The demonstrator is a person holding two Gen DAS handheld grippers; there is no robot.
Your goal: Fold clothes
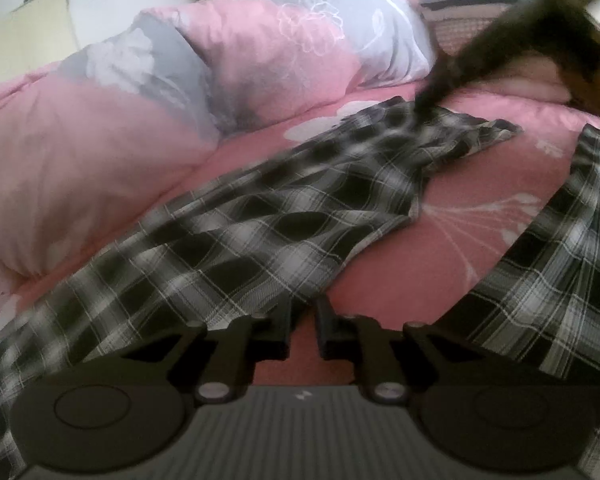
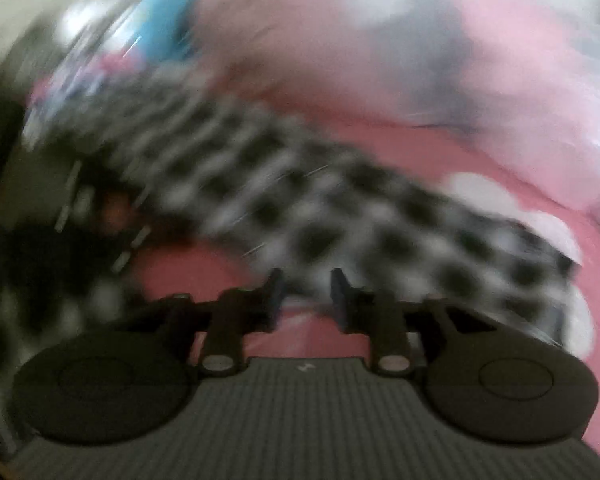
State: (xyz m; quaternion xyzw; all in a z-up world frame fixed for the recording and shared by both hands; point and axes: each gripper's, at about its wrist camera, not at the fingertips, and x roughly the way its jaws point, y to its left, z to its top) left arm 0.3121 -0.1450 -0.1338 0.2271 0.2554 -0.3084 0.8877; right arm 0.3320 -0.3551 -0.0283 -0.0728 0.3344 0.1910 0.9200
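Note:
A black-and-white plaid garment (image 1: pixel 260 216) lies spread on the pink bed sheet (image 1: pixel 440 248), and another stretch of the same plaid (image 1: pixel 552 272) runs along the right. My left gripper (image 1: pixel 304 320) hovers low over the near edge of the cloth. Its fingers stand a narrow gap apart with only pink sheet between them. A dark blurred shape (image 1: pixel 500 40) reaches from the top right down to the garment's far end. The right wrist view is heavily blurred. There the plaid garment (image 2: pixel 340 208) stretches just beyond my right gripper (image 2: pixel 306 292), which is open and holds nothing.
A bunched pink and grey floral duvet (image 1: pixel 172 80) fills the left and back of the bed. Folded textiles (image 1: pixel 468 4) sit at the far right. A pale board (image 1: pixel 24 36) leans on the wall. Something blue (image 2: pixel 168 20) shows blurred at the right view's upper left.

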